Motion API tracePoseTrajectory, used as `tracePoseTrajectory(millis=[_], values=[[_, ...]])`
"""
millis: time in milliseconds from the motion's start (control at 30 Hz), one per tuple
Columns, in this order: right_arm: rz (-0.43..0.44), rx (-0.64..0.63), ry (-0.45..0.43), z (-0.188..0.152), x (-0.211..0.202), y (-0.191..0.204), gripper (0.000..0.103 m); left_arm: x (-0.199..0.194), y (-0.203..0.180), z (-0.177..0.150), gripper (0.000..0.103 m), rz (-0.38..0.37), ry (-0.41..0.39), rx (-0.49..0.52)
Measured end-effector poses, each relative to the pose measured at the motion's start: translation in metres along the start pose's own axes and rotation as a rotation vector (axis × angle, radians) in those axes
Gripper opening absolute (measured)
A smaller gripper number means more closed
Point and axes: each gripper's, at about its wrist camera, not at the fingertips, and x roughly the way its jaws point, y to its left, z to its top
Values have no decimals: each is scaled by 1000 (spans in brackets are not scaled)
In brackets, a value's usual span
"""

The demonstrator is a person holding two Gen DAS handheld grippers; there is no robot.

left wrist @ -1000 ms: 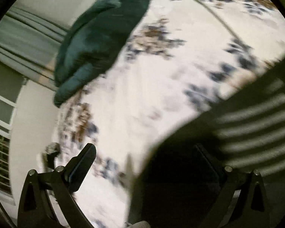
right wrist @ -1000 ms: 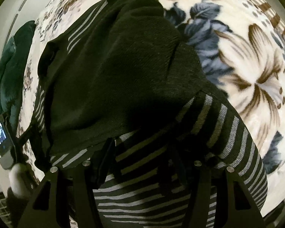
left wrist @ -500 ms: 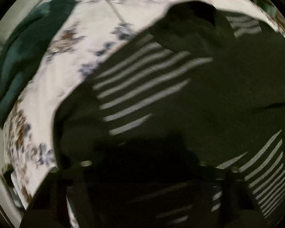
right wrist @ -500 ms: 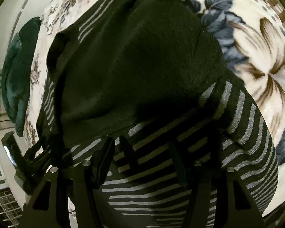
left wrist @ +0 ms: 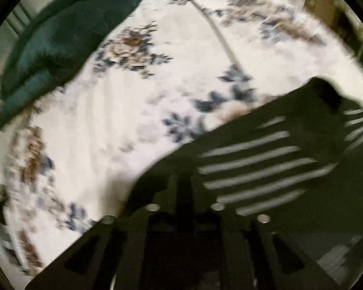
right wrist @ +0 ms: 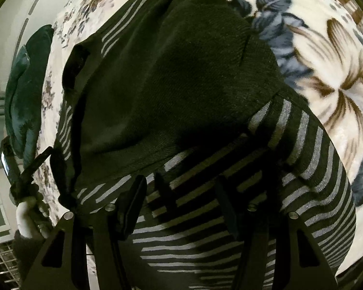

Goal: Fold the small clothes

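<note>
A dark sweater with grey stripes (right wrist: 171, 91) lies partly folded on a floral bedspread (right wrist: 326, 55); a plain dark panel lies over the striped part. My right gripper (right wrist: 181, 188) is open, its fingers spread over the striped near edge, not closed on it. In the left wrist view my left gripper (left wrist: 184, 188) has its fingers together at the sweater's dark edge (left wrist: 266, 164); blur and darkness hide whether cloth sits between them. The left gripper also shows at the left edge of the right wrist view (right wrist: 34, 166).
A dark green folded blanket (left wrist: 60, 38) lies at the far left of the bedspread (left wrist: 157, 84); it also shows in the right wrist view (right wrist: 26, 91). A wall and window frame stand beyond the bed's left side.
The left gripper's fingers have come together, and its view has swung back off the sweater toward the bedspread. The right gripper has stayed open over the striped edge.
</note>
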Motion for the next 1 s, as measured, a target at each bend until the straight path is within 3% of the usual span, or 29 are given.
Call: tracePoseTrajectory(millis=[33, 67, 133, 300, 400, 567, 700, 900, 1000], values=[[31, 3, 13, 0, -1, 3, 61, -7, 1, -7, 36, -40, -7, -17], [75, 0, 36, 0, -2, 7, 61, -15, 2, -17, 41, -72, -24, -34], [175, 2, 91, 1, -1, 23, 61, -28, 1, -35, 55, -61, -50, -70], [401, -70, 289, 21, 32, 109, 61, -45, 12, -87, 56, 22, -82, -233], [369, -64, 334, 35, 75, 147, 61, -49, 17, -118, 56, 42, -71, -334], [360, 19, 443, 42, 148, 183, 60, -43, 25, -150, 56, 26, -27, -396], [380, 17, 426, 51, 171, 218, 59, -39, 36, -159, 56, 34, -20, -406], [531, -47, 310, 88, 148, 269, 59, -39, 48, -152, 56, 33, -30, -411], [462, -186, 234, 84, 112, 269, 59, -38, 45, -138, 56, 10, -44, -396]])
